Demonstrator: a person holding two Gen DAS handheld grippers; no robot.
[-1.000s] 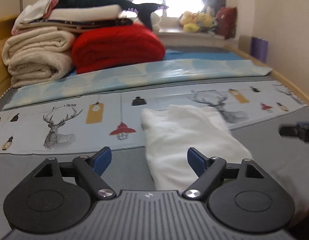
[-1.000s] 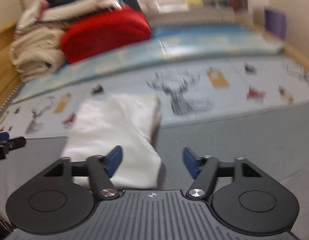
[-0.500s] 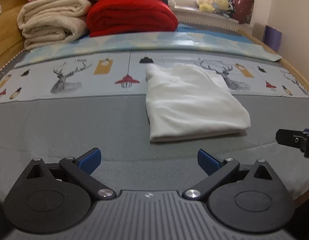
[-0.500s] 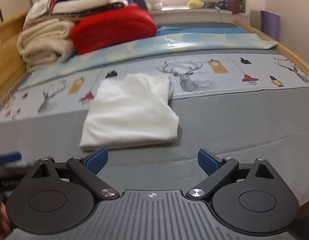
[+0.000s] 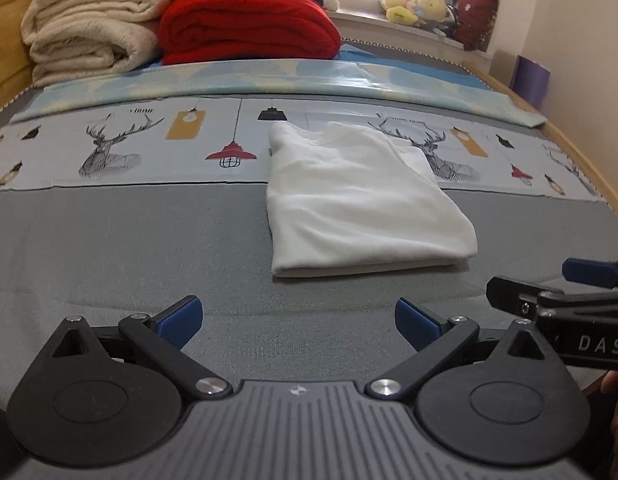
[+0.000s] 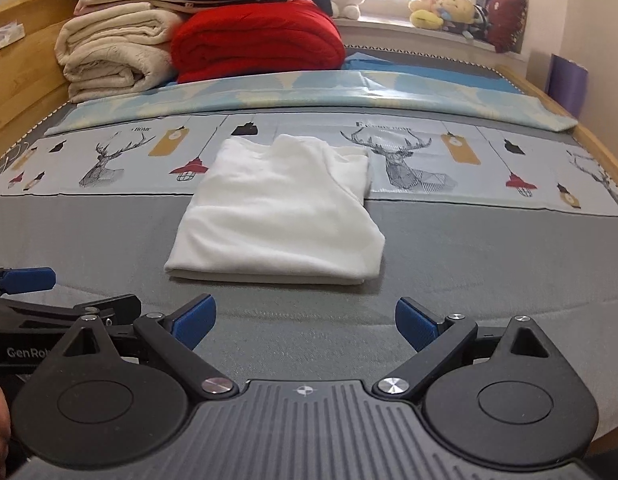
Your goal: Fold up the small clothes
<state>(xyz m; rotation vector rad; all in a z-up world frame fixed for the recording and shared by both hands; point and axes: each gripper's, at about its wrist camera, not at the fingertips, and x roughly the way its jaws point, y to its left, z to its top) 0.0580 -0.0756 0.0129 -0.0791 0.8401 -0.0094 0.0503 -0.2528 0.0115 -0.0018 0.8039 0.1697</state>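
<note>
White garment [image 5: 361, 204] folded into a neat rectangle, lying flat on the bed [image 5: 129, 248], its near half on the plain grey cover and its far end over the band printed with deer and lamps [image 5: 113, 148]. Left gripper [image 5: 299, 318] low over the grey cover just short of the garment's near edge, jaws spread wide, blue pads [image 5: 181, 314] apart with only bare cover between them, touching nothing. Right gripper [image 6: 305, 318] likewise wide apart and empty, just short of the same near fold, the garment slightly left of its centre line in the right wrist view. Each gripper visible at the edge of the other's view, side by side and close together, though possibly not touching; hard to tell at the fisheye rim. Behind the garment, a pale blue folded sheet [image 6: 309, 92] across the bed, then a red blanket [image 6: 261, 40] beside cream towels [image 6: 113, 52], more folded laundry stacked on top. Soft toys [image 6: 441, 8] on the windowsill, bright and washed out.
</note>
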